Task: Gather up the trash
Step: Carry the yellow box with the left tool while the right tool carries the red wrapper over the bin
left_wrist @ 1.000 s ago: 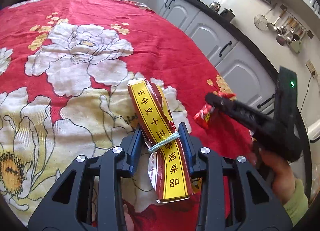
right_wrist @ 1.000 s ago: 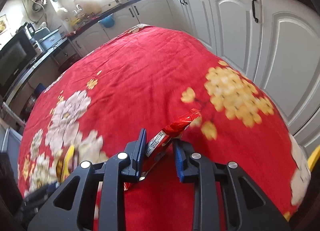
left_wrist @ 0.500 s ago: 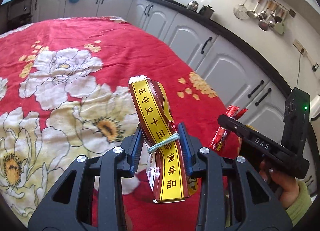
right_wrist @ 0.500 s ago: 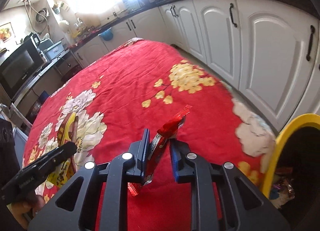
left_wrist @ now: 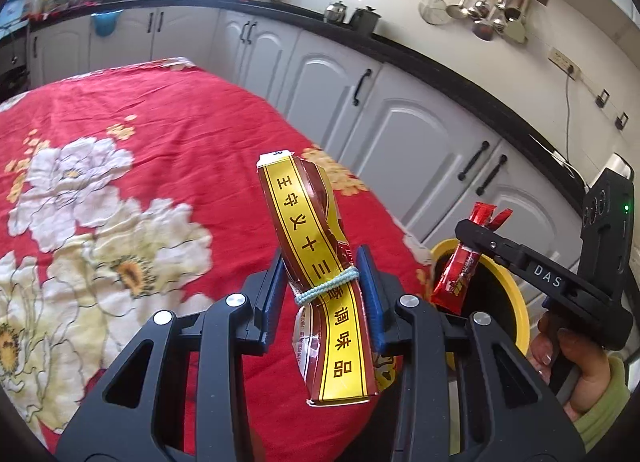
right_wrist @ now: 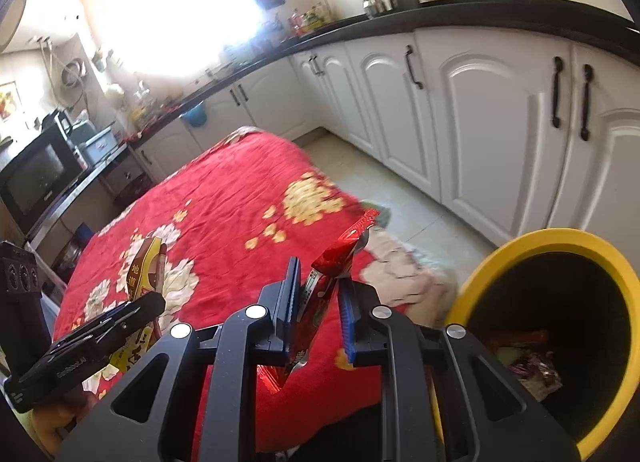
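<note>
My left gripper [left_wrist: 322, 282] is shut on a yellow and brown seasoning packet [left_wrist: 316, 262] tied with a pale blue band, held above the red flowered tablecloth [left_wrist: 140, 150]. My right gripper [right_wrist: 318, 294] is shut on a thin red snack wrapper [right_wrist: 332, 262]. In the left wrist view that red snack wrapper [left_wrist: 460, 266] hangs over the yellow-rimmed bin [left_wrist: 516, 310], with the right gripper [left_wrist: 472, 234] held by a hand. In the right wrist view the yellow-rimmed bin [right_wrist: 560, 242] stands at the lower right with wrappers inside, and the left gripper [right_wrist: 148, 302] with its seasoning packet [right_wrist: 146, 270] shows at the left.
White kitchen cabinets [right_wrist: 460, 110] with black handles run under a black counter behind the table. A strip of tiled floor [right_wrist: 384, 190] lies between the table edge and the cabinets. A microwave [right_wrist: 36, 178] sits at the far left.
Both grippers have moved with their loads off the middle of the table toward its edge and the yellow bin. The right gripper's jaws closed tighter on the red wrapper.
</note>
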`<state>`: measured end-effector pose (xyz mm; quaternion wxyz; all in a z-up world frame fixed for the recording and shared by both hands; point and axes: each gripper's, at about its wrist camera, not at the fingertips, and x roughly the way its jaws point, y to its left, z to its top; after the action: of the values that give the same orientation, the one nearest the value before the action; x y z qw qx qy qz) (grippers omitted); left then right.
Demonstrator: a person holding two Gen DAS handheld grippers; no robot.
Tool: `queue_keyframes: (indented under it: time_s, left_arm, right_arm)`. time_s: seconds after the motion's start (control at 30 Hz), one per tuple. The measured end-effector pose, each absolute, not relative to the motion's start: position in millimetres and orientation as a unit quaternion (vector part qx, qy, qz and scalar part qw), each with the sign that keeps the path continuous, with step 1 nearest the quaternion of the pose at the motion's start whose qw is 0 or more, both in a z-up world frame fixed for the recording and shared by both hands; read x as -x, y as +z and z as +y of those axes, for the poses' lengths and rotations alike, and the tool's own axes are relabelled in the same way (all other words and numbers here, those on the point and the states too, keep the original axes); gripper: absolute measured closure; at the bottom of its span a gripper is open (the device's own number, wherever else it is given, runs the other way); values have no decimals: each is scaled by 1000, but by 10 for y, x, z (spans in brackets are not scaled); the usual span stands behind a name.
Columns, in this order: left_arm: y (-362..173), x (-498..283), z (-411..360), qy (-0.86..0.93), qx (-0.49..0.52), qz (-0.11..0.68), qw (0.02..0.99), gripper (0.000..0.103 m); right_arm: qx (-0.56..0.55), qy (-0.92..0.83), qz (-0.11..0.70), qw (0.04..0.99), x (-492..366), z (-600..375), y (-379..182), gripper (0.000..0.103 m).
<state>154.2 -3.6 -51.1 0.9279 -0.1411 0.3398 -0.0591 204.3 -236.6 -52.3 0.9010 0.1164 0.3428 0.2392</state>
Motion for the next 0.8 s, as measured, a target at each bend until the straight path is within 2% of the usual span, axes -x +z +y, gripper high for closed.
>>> queue_keyframes:
  time_s: [0.8]
  left_arm:
    - [-317,-1727,-1093,-143,86,328,930,76]
  right_arm:
    - [-141,157,312,926,-1762,-3486,-500,86]
